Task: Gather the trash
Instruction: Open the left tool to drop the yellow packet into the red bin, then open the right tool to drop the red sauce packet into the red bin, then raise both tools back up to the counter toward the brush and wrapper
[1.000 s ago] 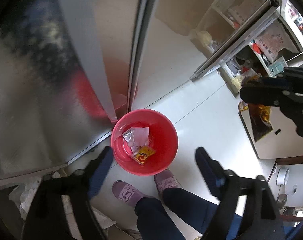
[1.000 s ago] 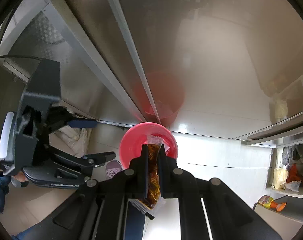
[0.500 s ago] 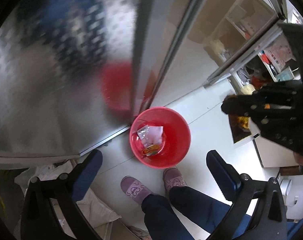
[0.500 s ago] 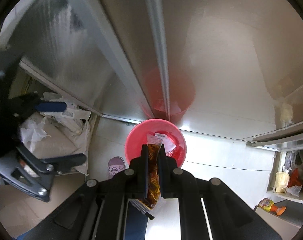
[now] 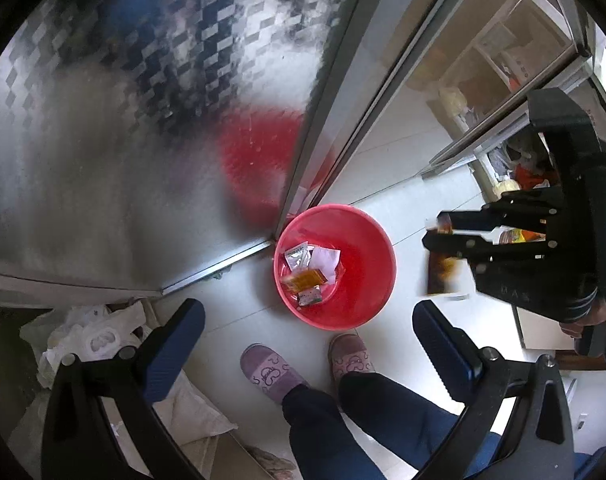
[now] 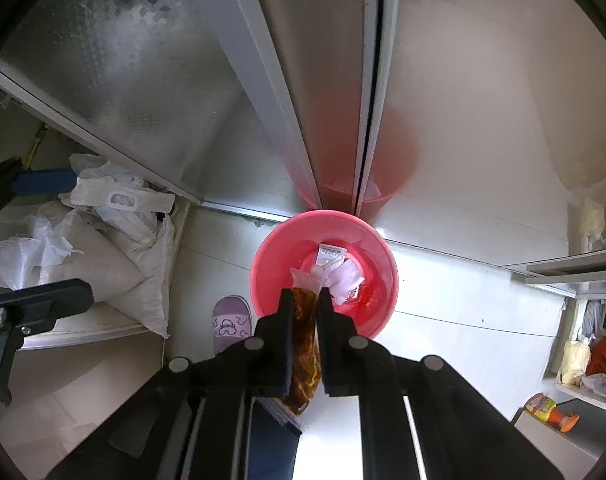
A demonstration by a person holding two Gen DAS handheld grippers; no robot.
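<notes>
Down on the pale tiled floor, right up against the bottom corner of a frosted metal-framed door (image 5: 151, 152), sits the red plastic bucket (image 5: 377, 256) that's catching all the trash. It's already got a few bits in it: a clear crinkly wrapper (image 5: 297, 255), a white crumpled one (image 5: 325, 260), an orange packet (image 5: 305, 279) and a small printed sachet (image 5: 310, 298). One white wrapper has black print on it (image 6: 330, 254), but it's way too small to read, so no brand from me. The right gripper (image 6: 304, 308) points pretty much straight down over the near side of the bucket with a brown, oily-looking snack pouch (image 6: 305, 344) between its fingers; the jaws have just been opening a little, only a narrow gap, and in the left wrist view the pouch (image 5: 443, 276) hangs blurred below the fingertips, so I can't tell if the pads still press on it. There's some raised lettering on that gripper's body, not legible either. The left gripper (image 5: 307, 340) is spread wide with nothing in it, blue pads (image 5: 171, 348) well apart, looking down at the bucket and the person's purple patterned slippers (image 5: 269, 372) just near of it. Off to the left are white woven sacks (image 6: 103, 268), and far right some shelves with bags plus an orange-and-yellow bottle (image 6: 549, 410) lying on its side.
</notes>
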